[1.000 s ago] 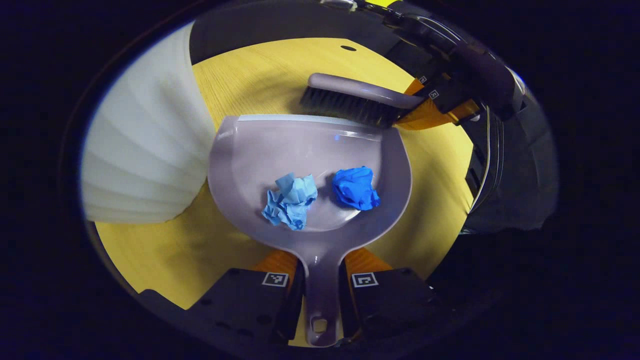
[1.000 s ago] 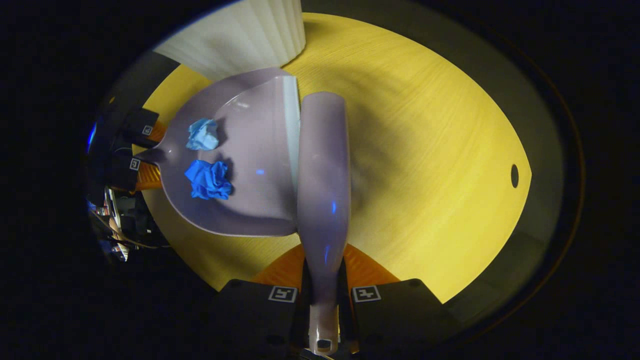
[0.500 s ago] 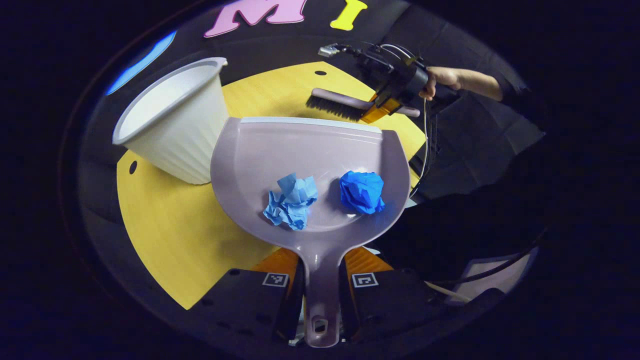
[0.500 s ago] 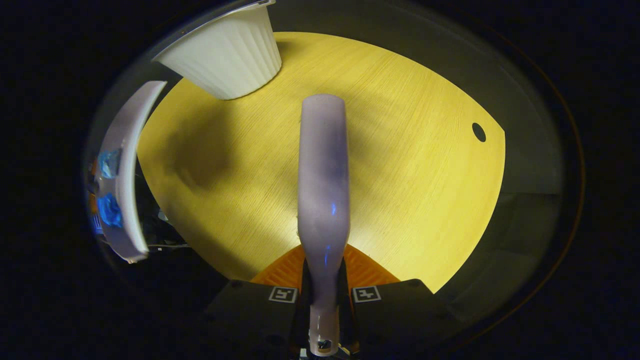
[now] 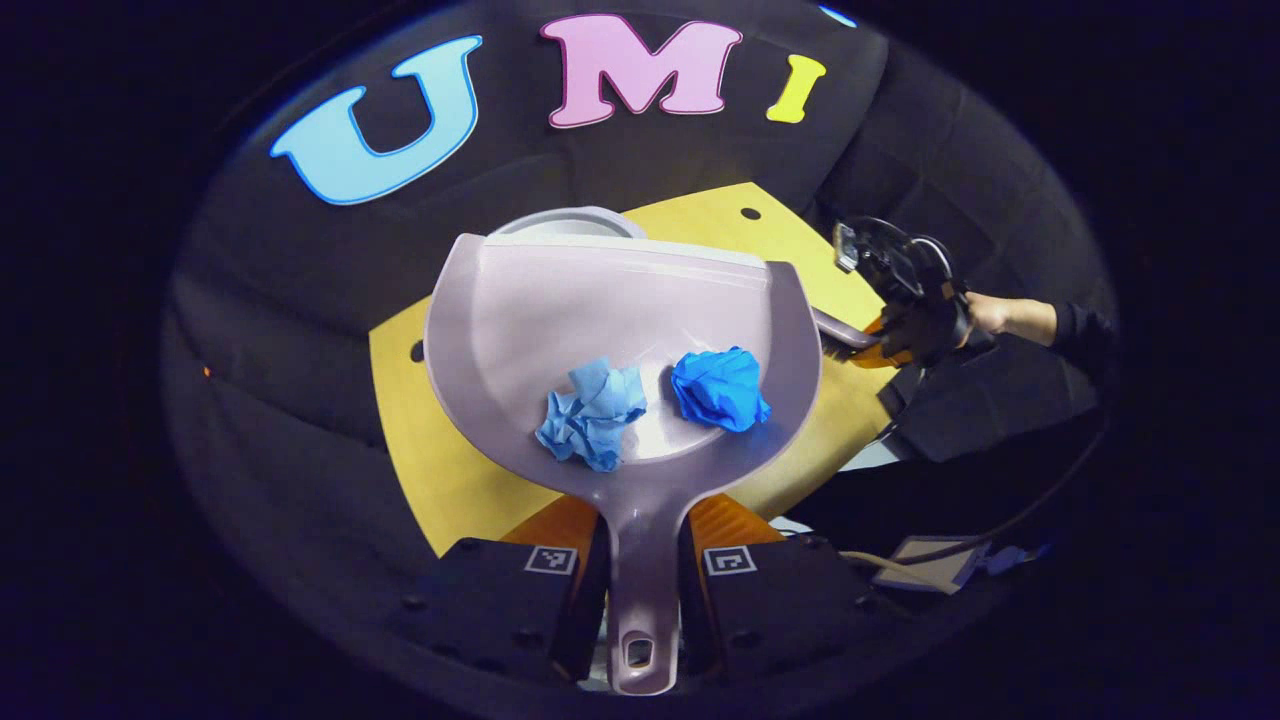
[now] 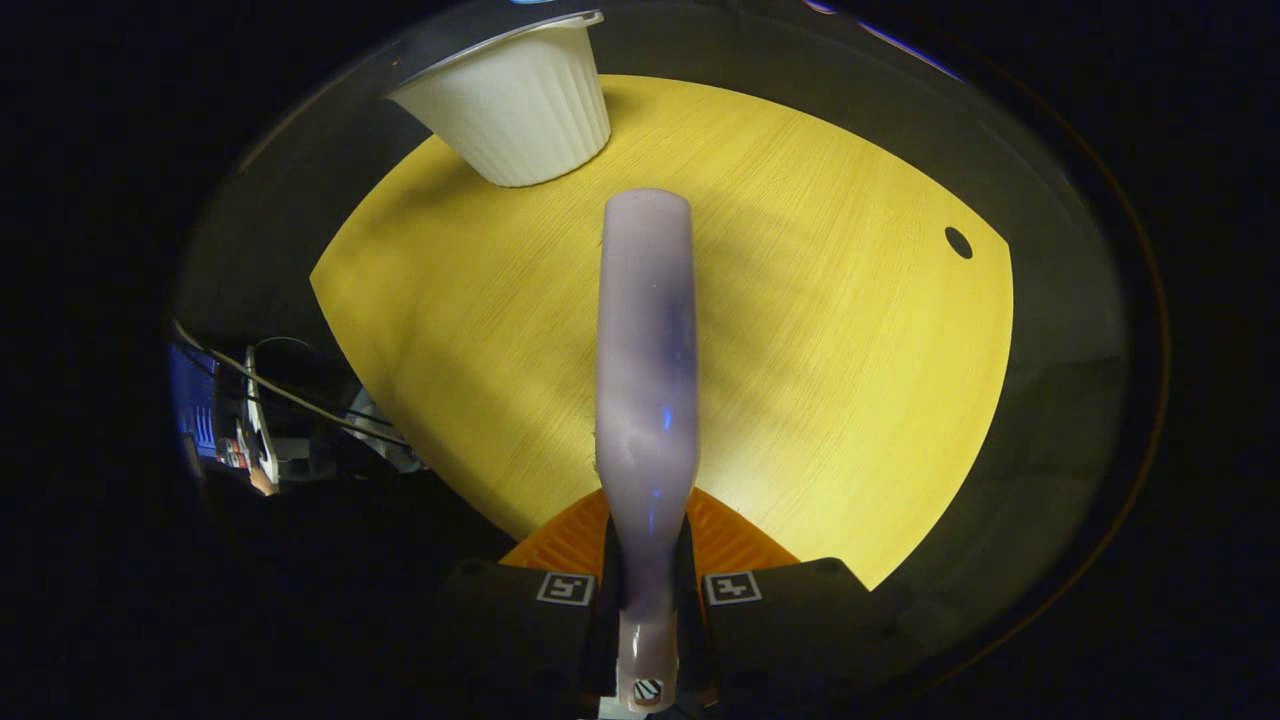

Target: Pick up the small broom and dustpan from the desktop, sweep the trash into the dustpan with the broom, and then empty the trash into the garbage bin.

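Dustpan, raised since a second ago from the desktop with both paper wads, rides clamped by its handle in my left gripper toward the bin for tipping, while my right gripper grips the broom.

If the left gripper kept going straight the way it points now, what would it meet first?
Probably the white bin: its rim peeks just past the front edge of the dustpan held by the left gripper. Depth is unclear, so it may pass above it.
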Demonstrator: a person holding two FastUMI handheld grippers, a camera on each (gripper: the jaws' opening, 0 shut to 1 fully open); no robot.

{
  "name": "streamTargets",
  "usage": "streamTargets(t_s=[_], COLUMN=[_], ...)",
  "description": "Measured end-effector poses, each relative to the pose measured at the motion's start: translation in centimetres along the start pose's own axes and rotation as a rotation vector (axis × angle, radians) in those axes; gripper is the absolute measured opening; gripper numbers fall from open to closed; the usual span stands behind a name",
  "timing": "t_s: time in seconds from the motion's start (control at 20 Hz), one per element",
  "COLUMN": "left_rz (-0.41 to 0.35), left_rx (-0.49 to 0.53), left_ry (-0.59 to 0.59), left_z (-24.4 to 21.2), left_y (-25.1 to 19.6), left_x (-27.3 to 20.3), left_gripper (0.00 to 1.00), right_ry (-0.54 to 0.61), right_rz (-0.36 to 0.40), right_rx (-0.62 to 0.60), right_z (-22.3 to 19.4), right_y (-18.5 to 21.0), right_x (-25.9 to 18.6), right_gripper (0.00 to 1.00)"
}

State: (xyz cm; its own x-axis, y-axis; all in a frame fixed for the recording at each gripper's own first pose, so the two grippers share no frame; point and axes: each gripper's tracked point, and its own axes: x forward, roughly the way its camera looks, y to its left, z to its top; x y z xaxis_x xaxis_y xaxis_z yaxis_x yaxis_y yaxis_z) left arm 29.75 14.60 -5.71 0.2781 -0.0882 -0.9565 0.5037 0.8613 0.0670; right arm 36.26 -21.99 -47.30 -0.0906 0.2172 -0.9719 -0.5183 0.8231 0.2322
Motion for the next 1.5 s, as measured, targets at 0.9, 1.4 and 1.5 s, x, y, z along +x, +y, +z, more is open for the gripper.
streamTargets(t_s=[0.9, 1.4, 1.5], left_rz=[0.534, 0.536, 0.48], left_rx=[0.593, 0.325, 0.264], left_ry=[0.373, -0.089, -0.213], left_z=[6.8, 7.8, 8.0], left_y=[13.4, 8.9, 4.5], left_x=[2.5, -0.4, -0.9], left_gripper=[0.3, 0.3, 0.29], right_ry=[-0.054, -0.078, -0.096], right_rz=[0.09, 0.033, 0.011], right_rx=[0.158, 0.219, 0.258], right_z=[-3.4, -1.5, -0.9], right_y=[-1.3, -3.7, -4.3], right_x=[-0.6, 0.2, 0.1], right_gripper=[0.26, 0.26, 0.26])
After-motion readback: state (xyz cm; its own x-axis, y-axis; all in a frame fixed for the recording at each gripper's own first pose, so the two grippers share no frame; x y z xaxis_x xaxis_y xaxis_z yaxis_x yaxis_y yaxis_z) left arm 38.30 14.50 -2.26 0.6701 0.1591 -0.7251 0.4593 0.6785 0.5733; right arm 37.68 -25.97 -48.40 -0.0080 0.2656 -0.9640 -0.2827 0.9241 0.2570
